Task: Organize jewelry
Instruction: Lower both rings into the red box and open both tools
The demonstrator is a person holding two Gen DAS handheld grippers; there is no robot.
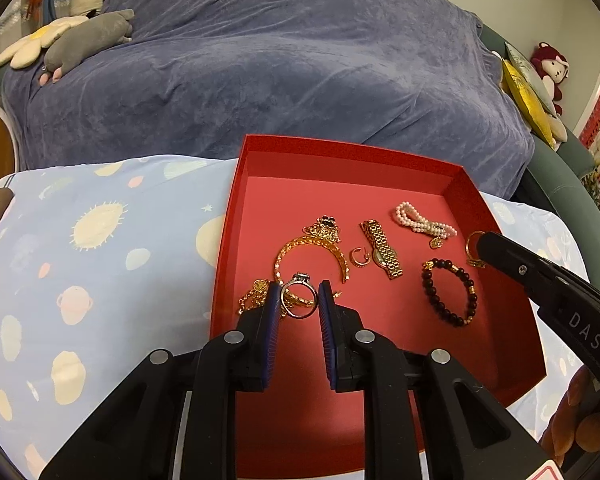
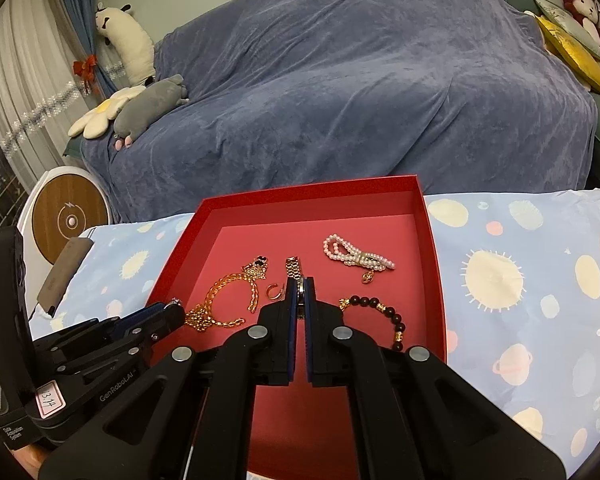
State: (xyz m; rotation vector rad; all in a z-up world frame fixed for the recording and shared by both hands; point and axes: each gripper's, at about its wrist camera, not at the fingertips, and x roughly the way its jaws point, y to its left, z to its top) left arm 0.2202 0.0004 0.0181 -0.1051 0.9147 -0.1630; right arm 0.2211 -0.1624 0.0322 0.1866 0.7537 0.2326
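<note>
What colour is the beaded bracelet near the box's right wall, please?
Dark brown beaded bracelet with gold accents; left wrist view.

You see a matt red paperboard tray (image 1: 452, 184) on a smooth printed cotton-like cloth (image 1: 100, 264). The watch (image 1: 382, 250) and chain necklace (image 1: 312, 248) show polished gold-tone metal. The ring (image 1: 298, 300) is bright silvery metal. The dark bead bracelet (image 1: 452, 292) is glossy. Your gripper bodies are matt black plastic with ribbed blue pads (image 1: 272, 332). The sofa cover (image 1: 300, 60) looks like soft velvety fabric.
</note>
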